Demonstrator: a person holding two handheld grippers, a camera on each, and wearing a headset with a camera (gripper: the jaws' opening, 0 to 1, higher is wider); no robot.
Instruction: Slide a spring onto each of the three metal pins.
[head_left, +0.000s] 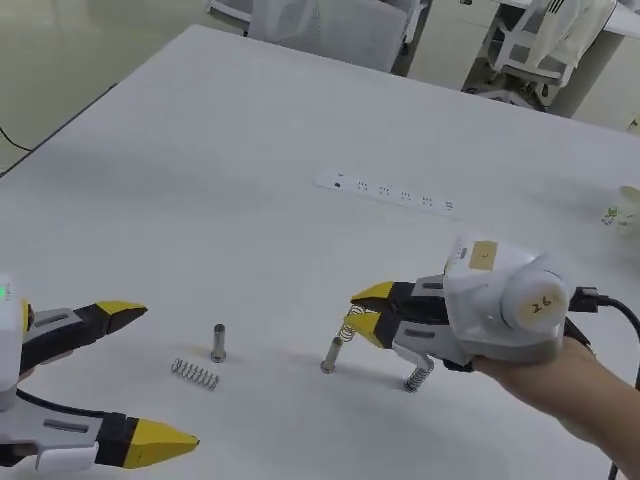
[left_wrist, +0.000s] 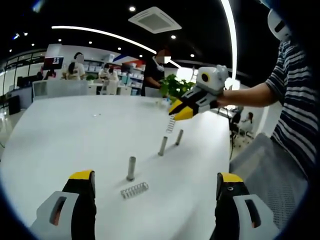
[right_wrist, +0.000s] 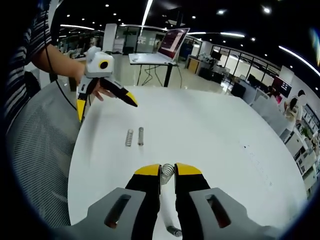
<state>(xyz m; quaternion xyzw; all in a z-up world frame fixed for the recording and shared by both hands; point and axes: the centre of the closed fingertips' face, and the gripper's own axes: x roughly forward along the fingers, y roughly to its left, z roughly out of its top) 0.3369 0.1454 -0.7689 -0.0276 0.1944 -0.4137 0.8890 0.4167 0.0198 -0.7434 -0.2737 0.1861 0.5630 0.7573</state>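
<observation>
My right gripper (head_left: 368, 312) is shut on a small spring (head_left: 348, 327), which hangs tilted just above the top of the middle metal pin (head_left: 330, 356). The same spring (right_wrist: 167, 173) sits between the yellow tips in the right gripper view. I cannot tell if it is over the pin's tip. To the right, partly under the gripper, a pin (head_left: 417, 375) carries spring coils. A bare upright pin (head_left: 219, 342) stands to the left, with a loose spring (head_left: 194, 373) lying beside it. My left gripper (head_left: 150, 378) is open near that pair, holding nothing.
A white power strip (head_left: 387, 192) lies farther back on the white table (head_left: 200, 180). Chairs stand beyond the far edge. A small item (head_left: 620, 212) sits at the table's right edge.
</observation>
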